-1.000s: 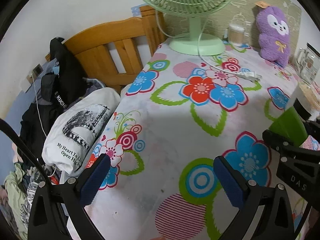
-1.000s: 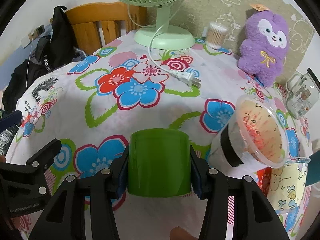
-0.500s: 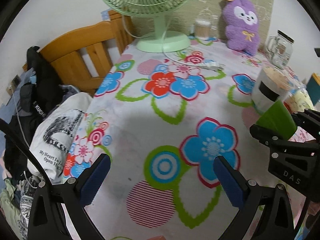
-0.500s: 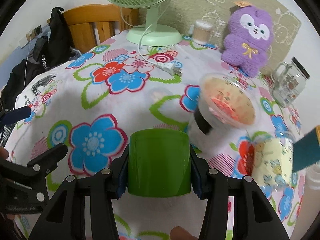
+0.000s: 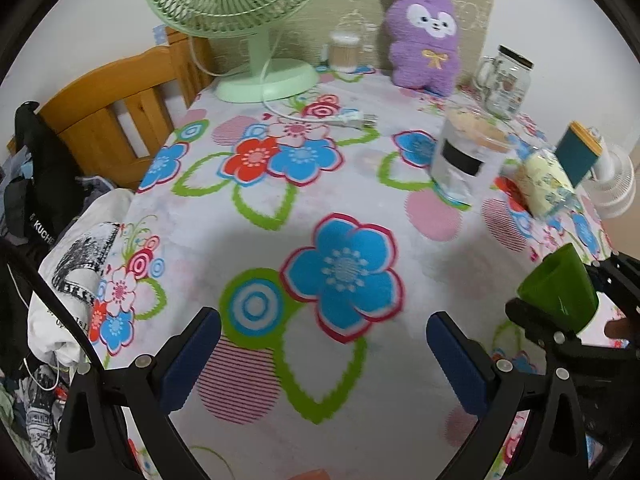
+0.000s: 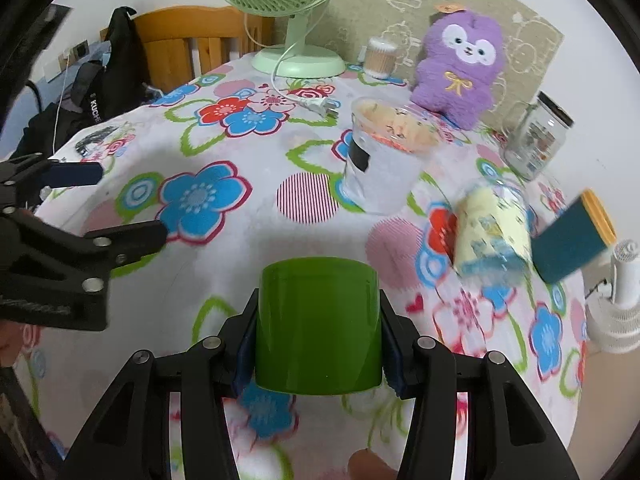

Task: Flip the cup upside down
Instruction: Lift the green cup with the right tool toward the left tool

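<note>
My right gripper [image 6: 318, 344] is shut on a green cup [image 6: 318, 324] and holds it above the near part of the flowered tablecloth [image 6: 240, 216]. The cup's side faces the camera, so which end is up stays unclear. In the left wrist view the cup [image 5: 560, 292] shows at the right edge, tilted, in the right gripper. My left gripper [image 5: 324, 354] is open and empty over the near left of the tablecloth [image 5: 280, 220]; it also shows at the left of the right wrist view [image 6: 120, 204].
A clear tub [image 6: 384, 164] stands mid-table. A yellow printed cup [image 6: 492, 232], a teal container [image 6: 572, 232] and a glass jar [image 6: 536, 140] are at the right. A green fan [image 6: 296, 20], a purple plush [image 6: 460, 64] and a plug cord [image 6: 316, 106] are at the back. A wooden chair [image 5: 120, 116] with clothes stands left.
Both grippers have pulled back and turned right, bringing the jar, yellow cup and teal container into view. The right gripper stays shut on the green cup; the left stays open.
</note>
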The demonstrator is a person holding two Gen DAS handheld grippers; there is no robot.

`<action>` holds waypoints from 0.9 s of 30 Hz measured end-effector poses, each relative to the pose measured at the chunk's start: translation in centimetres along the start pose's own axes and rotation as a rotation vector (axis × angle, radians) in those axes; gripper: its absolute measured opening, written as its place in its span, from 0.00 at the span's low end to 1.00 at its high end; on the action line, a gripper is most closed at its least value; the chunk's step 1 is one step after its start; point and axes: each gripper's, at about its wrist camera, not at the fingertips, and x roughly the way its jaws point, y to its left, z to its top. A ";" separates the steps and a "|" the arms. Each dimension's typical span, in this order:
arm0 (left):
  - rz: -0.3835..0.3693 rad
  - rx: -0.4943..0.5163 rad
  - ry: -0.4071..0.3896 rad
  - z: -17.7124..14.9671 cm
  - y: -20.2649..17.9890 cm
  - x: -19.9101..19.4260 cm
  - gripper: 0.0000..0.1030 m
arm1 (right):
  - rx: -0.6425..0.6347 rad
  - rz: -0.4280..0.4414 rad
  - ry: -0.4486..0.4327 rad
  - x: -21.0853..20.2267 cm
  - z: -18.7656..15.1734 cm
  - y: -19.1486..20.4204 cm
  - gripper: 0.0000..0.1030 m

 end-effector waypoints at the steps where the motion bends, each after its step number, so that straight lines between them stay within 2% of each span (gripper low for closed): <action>1: -0.004 0.007 0.001 -0.2 -0.4 -0.2 1.00 | 0.001 -0.008 0.001 -0.5 -0.4 0.0 0.52; 14: -0.040 0.075 0.023 -4.5 -4.9 -3.3 1.00 | 0.019 -0.042 0.061 -4.6 -5.8 -0.9 0.52; 22: -0.026 0.090 0.034 -6.7 -6.7 -4.0 1.00 | 0.029 -0.065 0.136 -4.1 -8.9 -1.4 0.52; 27: -0.020 0.093 0.043 -7.5 -7.4 -3.9 1.00 | 0.036 -0.062 0.155 -3.6 -9.5 -1.8 0.52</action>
